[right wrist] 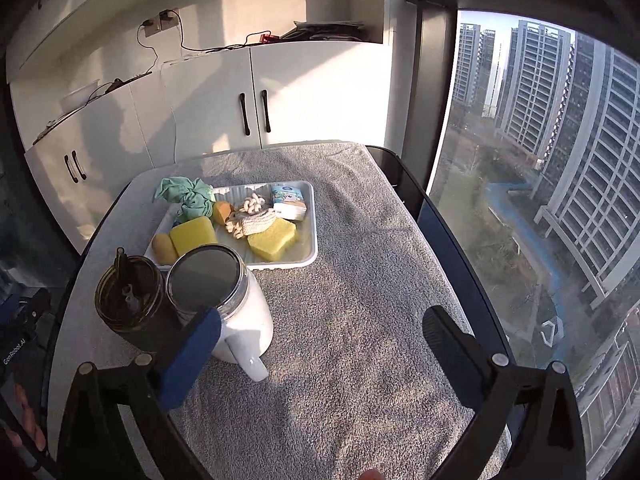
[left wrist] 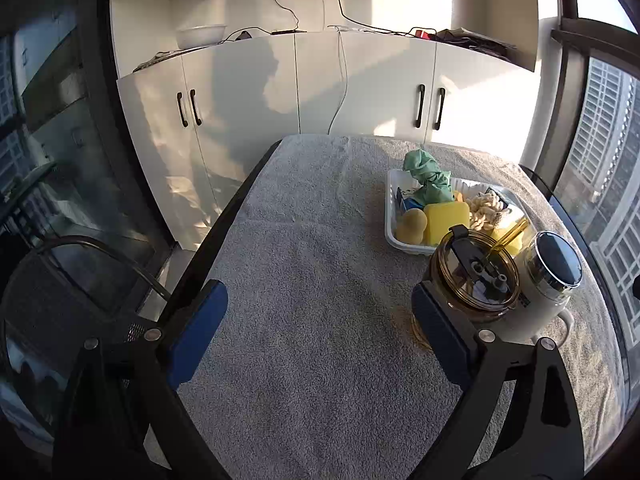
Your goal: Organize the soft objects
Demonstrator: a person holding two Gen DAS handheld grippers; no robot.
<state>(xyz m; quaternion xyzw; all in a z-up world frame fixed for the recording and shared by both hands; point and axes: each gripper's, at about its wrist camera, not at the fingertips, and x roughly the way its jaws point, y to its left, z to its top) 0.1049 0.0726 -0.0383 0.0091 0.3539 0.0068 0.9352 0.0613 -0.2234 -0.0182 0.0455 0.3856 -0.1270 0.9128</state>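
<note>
A white tray (right wrist: 313,236) on the grey towel holds the soft objects: a crumpled green cloth (right wrist: 188,196), two yellow sponges (right wrist: 192,236) (right wrist: 274,240), a cream knotted rope (right wrist: 250,216), a small tissue pack (right wrist: 290,202) and two rounded orange-yellow sponges (right wrist: 164,248). The same tray (left wrist: 390,232), cloth (left wrist: 426,172) and sponge (left wrist: 444,220) appear at the right of the left wrist view. My left gripper (left wrist: 316,296) is open over bare towel, well short of the tray. My right gripper (right wrist: 320,320) is open too, with nothing between its fingers.
An amber lidded tumbler (left wrist: 472,276) with a straw and a white lidded jug (left wrist: 552,280) stand side by side in front of the tray, close to my fingers. White cabinets (left wrist: 280,92) rise behind the table. A large window (right wrist: 540,160) is on the right and a black chair (left wrist: 60,292) on the left.
</note>
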